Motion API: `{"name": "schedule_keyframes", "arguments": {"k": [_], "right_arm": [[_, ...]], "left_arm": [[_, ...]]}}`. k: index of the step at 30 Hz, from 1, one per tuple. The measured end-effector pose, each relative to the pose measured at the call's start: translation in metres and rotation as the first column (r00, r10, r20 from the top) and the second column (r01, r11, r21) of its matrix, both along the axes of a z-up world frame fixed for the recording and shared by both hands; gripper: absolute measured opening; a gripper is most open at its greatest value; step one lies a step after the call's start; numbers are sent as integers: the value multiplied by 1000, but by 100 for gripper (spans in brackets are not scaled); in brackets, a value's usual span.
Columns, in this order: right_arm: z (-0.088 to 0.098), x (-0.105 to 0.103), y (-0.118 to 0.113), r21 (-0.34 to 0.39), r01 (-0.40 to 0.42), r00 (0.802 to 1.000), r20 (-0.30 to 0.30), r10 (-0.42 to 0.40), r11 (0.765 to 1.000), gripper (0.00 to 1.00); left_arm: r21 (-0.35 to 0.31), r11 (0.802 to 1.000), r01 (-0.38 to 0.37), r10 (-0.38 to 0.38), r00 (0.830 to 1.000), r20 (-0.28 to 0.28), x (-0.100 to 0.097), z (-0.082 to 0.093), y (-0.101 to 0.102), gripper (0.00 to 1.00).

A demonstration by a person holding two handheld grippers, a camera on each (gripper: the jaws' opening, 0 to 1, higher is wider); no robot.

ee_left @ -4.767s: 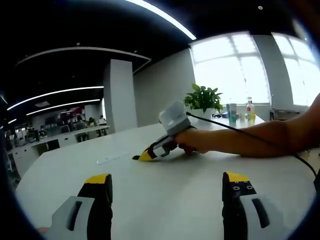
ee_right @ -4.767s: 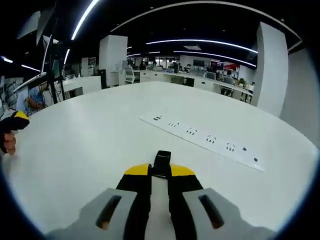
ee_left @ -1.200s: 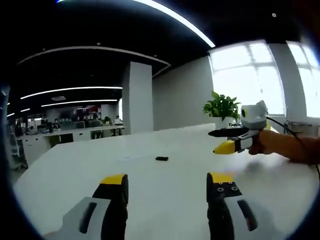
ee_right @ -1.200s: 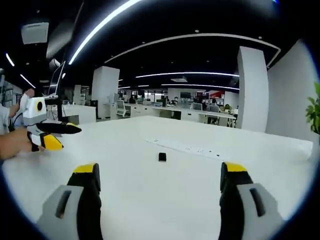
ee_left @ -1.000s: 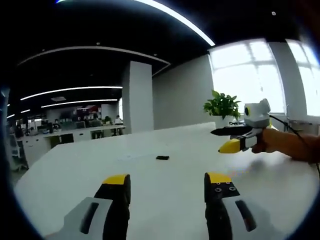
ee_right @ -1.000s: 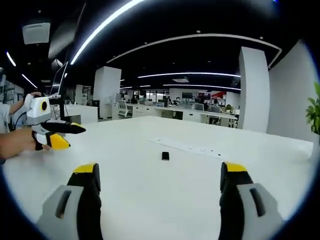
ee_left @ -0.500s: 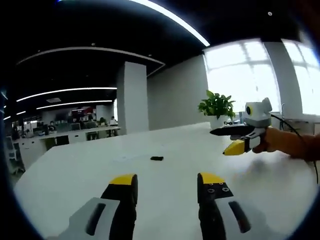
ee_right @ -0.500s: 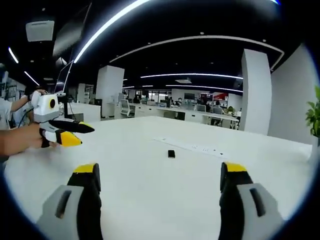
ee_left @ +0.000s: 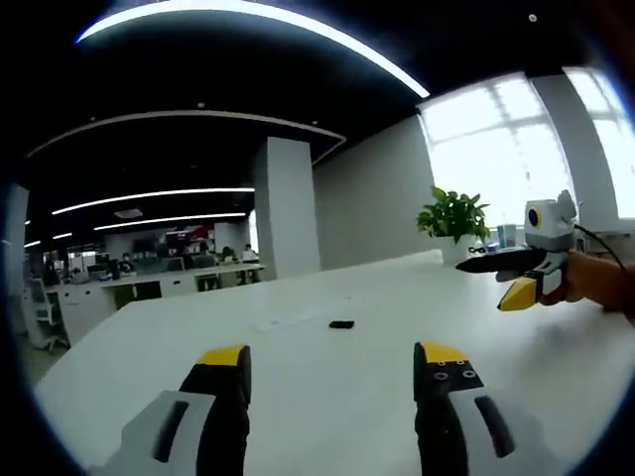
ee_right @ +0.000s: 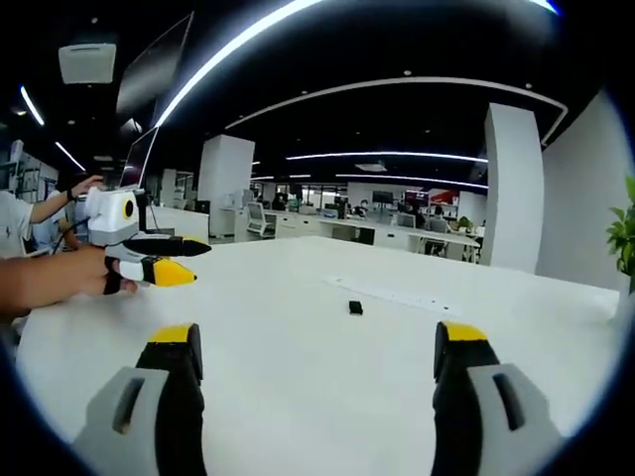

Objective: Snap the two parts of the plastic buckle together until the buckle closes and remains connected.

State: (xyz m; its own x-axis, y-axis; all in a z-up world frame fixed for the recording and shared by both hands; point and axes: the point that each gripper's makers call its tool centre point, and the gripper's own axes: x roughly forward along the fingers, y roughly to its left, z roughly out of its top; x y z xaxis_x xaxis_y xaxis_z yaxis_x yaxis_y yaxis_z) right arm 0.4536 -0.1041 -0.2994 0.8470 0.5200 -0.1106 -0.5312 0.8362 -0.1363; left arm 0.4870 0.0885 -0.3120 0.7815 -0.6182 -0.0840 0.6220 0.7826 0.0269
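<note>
A small black buckle [ee_left: 341, 324] lies alone on the white table [ee_left: 129, 347], too small to tell whether its two parts are joined. In the left gripper view my left gripper [ee_left: 332, 359] stands open above the table, well short of the buckle, with nothing between its jaws. At that view's right edge a hand holds the right gripper [ee_left: 483, 285] up in the air. In the right gripper view the buckle [ee_right: 355, 307] sits ahead of my open, empty right gripper [ee_right: 317, 337]. The left gripper [ee_right: 198, 261] hovers at the left, held by a hand.
A flat white power strip [ee_right: 397, 295] runs across the table just behind the buckle. A potted plant [ee_left: 454, 213] stands at the table's far edge by the windows. A white pillar [ee_left: 283, 208] and office desks lie beyond.
4.8 s ago the right gripper was shut at the buckle on the table; it has since let go and lifted away. Over the last half second the left jaws have widened slightly.
</note>
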Motion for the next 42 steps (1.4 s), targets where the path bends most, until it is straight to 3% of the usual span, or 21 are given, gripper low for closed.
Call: {"name": "schedule_keyframes", "arguments": {"k": [3,10,13,16,18,20,21,25,27,31,33,37,38,42], "right_arm": [[-2,-3,1,-4,-8,1000,-8,8,1000,96],[-2,-2,-6,18,1,1000,-9,-1,1000,96],[-2,0,-8,51,1,1000,-22,0,999,100],[-1,3,-14,73,4,1000,-19,-3,997,100],[-2,7,-21,72,27,999,-23,-25,997,100],[-2,8,-25,59,42,999,-14,-42,997,100],[-2,8,-26,57,45,999,-11,-44,997,100],[-6,9,-26,43,50,999,-22,-49,998,100],[-8,10,-26,41,48,999,-26,-47,998,100],[-8,10,-26,40,52,998,-27,-50,998,100],[-7,10,-27,41,53,998,-23,-52,998,100],[-6,10,-27,41,55,998,-16,-54,998,100],[-6,11,-28,41,57,998,-15,-56,998,100],[-6,10,-28,38,57,998,-15,-57,998,100]], "left_arm": [[22,1000,-11,11,1000,9,2,-1,1,71],[3,1000,28,-28,1000,12,-3,2,-6,68],[-21,999,33,-33,999,6,0,3,-7,82],[-25,999,36,-36,999,-14,-1,1,-8,82],[13,998,-63,63,998,10,8,2,7,93],[-16,998,-53,53,999,-5,7,2,7,98],[-26,996,-85,85,996,-22,10,1,12,100],[-35,993,-115,114,993,-39,7,0,14,99],[-46,996,-83,80,996,-46,3,0,8,99],[-32,996,-86,85,995,-43,4,-1,6,99],[-82,994,-74,69,995,-68,2,1,4,99],[-136,986,-99,92,994,-60,6,8,14,99],[-143,984,-105,96,993,-64,7,9,17,97],[-165,985,-57,44,996,-80,4,9,18,64]]}}
